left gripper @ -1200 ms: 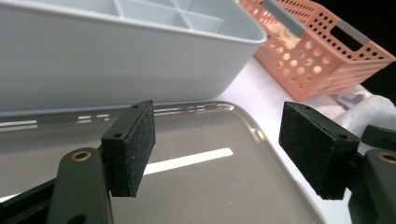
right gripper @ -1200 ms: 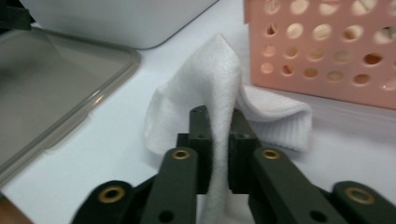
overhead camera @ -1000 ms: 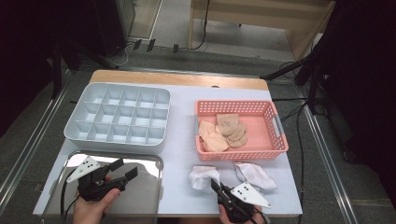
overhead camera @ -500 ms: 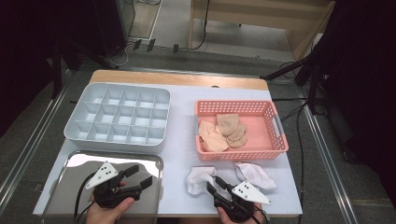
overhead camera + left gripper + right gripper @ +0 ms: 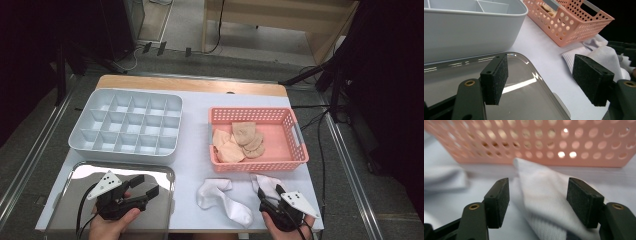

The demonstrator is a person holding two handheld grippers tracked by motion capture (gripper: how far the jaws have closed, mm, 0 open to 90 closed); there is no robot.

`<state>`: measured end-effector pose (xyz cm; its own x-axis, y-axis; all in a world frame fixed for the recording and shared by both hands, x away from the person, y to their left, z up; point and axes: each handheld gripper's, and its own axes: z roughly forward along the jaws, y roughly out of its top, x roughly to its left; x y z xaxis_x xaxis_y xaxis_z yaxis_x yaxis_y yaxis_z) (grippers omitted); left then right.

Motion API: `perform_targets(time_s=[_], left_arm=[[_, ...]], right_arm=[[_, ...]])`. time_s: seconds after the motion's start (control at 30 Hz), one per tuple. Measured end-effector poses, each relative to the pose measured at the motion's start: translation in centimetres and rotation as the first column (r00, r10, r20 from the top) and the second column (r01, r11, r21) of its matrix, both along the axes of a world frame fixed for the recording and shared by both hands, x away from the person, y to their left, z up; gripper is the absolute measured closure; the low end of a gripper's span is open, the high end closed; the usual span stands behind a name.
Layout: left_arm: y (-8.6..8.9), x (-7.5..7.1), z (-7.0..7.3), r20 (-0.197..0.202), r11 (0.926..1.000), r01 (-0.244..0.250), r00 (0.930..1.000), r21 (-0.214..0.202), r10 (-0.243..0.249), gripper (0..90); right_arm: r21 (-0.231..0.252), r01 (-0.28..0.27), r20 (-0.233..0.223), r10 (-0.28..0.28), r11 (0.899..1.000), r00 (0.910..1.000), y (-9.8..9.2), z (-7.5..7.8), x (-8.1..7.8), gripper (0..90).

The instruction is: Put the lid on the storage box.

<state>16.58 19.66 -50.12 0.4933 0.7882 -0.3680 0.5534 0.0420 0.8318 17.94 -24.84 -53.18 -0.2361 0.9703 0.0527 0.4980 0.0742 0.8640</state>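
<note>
Two white socks lie on the table in front of a pink basket (image 5: 255,142). My right gripper (image 5: 267,196) is at the right-hand sock (image 5: 267,182). Its jaws have just been opening, and in the right gripper view they stand open (image 5: 539,200) on either side of this sock (image 5: 541,195) without the pads pressing on it. The other white sock (image 5: 220,197) lies loose and stretched out to its left. My left gripper (image 5: 145,184) hovers open over a shiny metal tray (image 5: 75,210), nothing between its pads (image 5: 541,77).
A grey compartment box (image 5: 127,125) stands at the back left, just behind the tray (image 5: 524,100). Several beige socks (image 5: 237,142) lie in the pink basket (image 5: 571,25). The table's front edge runs just below both hands.
My right gripper has let go of the left sock, opened, and moved right to the right sock. The left sock now lies stretched out. The left gripper has hardly moved.
</note>
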Motion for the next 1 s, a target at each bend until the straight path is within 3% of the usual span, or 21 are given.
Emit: perform_targets(time_s=[0.07, 0.2, 0.27, 0.33, 0.5, 0.6, 0.67, 0.8, 0.9, 1.0], left_arm=[[0.0, 0.0, 0.0, 0.002, 1.0, -0.001, 1.0, 0.001, 0.001, 30.1], [0.0, 0.0, -0.1, -0.001, 1.0, 0.001, 1.0, 0.002, -0.001, 30.1], [-0.1, 0.0, -0.1, -0.002, 1.0, 0.001, 1.0, 0.002, -0.001, 30.1], [-0.2, 0.0, -0.2, -0.003, 1.0, 0.006, 1.0, 0.005, -0.006, 30.1], [-0.1, -0.1, -0.1, -0.001, 1.0, 0.003, 1.0, -0.002, -0.003, 30.3], [-0.2, -0.1, -0.1, -0.002, 1.0, 0.004, 1.0, -0.001, -0.004, 30.4], [-0.3, -0.1, -0.1, -0.001, 1.0, 0.007, 1.0, 0.003, -0.007, 30.4], [-0.6, -0.1, -0.1, -0.002, 1.0, 0.01, 1.0, 0.002, -0.009, 30.4], [-0.6, -0.1, -0.1, -0.004, 0.9999, 0.011, 0.9999, 0.001, -0.011, 30.4], [-0.9, -0.2, -0.1, -0.008, 0.9999, 0.012, 0.9999, 0.004, -0.012, 30.4]], right_arm=[[-0.065, 0.005, 0.013, -0.004, 0.998, 0.9999, 0.3, -0.4, 0.3, 41.7], [-0.121, 0.022, 0.037, -0.018, 0.992, 0.9991, 0.0, -0.7, 0.3, 69.8], [-0.121, 0.04, 0.041, -0.035, 0.992, 0.9985, -0.4, -0.6, 0.2, 79.1], [-0.075, 0.041, 0.031, -0.039, 0.996, 0.9988, -1.1, -0.3, 0.1, 80.7], [-0.059, 0.09, 0.072, -0.085, 0.994, 0.9937, -2.9, 0.9, -0.6, 80.8], [-0.048, 0.129, 0.056, -0.126, 0.991, 0.9905, -4.3, 0.6, -0.7, 80.7], [-0.025, 0.105, 0.011, -0.105, 0.994, 0.9944, -4.7, -0.1, -0.4, 78.3], [0.018, 0.076, 0.041, -0.077, 0.997, 0.9962, -4.1, 0.3, -0.7, 51.3], [0.03, 0.071, 0.108, -0.074, 0.997, 0.9914, -3.0, 1.7, -2.1, 47.9], [0.086, 0.005, 0.126, -0.016, 0.996, 0.9919, -1.8, 2.7, -3.8, 48.9]])
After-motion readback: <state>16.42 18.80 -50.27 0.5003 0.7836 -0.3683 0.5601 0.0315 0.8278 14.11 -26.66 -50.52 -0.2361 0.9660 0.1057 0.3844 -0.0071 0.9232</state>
